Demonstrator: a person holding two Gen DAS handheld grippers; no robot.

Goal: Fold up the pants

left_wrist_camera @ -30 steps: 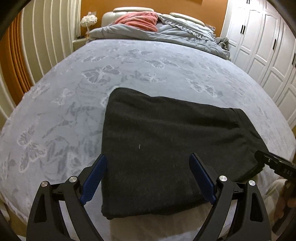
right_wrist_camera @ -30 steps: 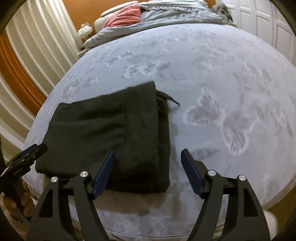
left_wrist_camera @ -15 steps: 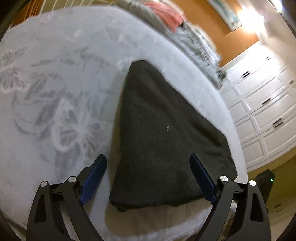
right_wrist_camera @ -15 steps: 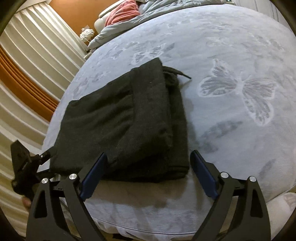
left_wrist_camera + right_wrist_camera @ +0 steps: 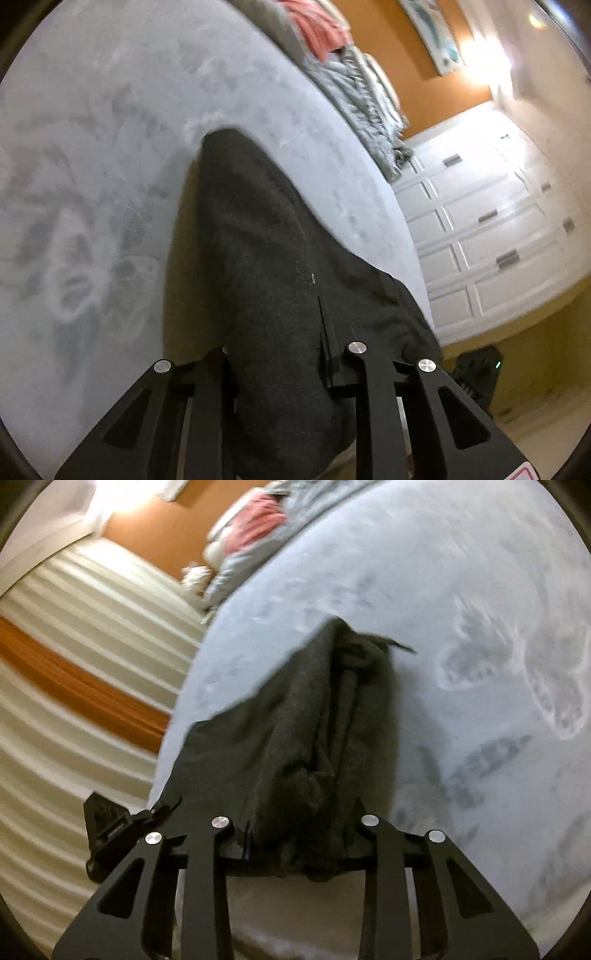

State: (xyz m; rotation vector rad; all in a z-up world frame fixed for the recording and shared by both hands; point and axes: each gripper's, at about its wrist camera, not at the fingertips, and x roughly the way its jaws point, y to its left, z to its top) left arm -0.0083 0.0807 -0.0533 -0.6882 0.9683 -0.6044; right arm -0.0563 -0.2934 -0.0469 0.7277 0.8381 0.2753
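Observation:
The folded black pants lie on the grey butterfly-print bedspread near the bed's front edge. My left gripper is shut on the near edge of the pants at their left end; the fabric bunches between its jaws. In the right wrist view the pants show their layered right end with a drawstring sticking out. My right gripper is shut on that end's near edge. The left gripper shows at the far left there.
A grey duvet and a pink cloth are piled at the head of the bed. White wardrobe doors stand to the right. Striped curtains hang to the left. A black device sits on the floor.
Both grippers were open above the pants' near edge. They have dropped low, tilted, and closed on the fabric, the left on the left end, the right on the right end.

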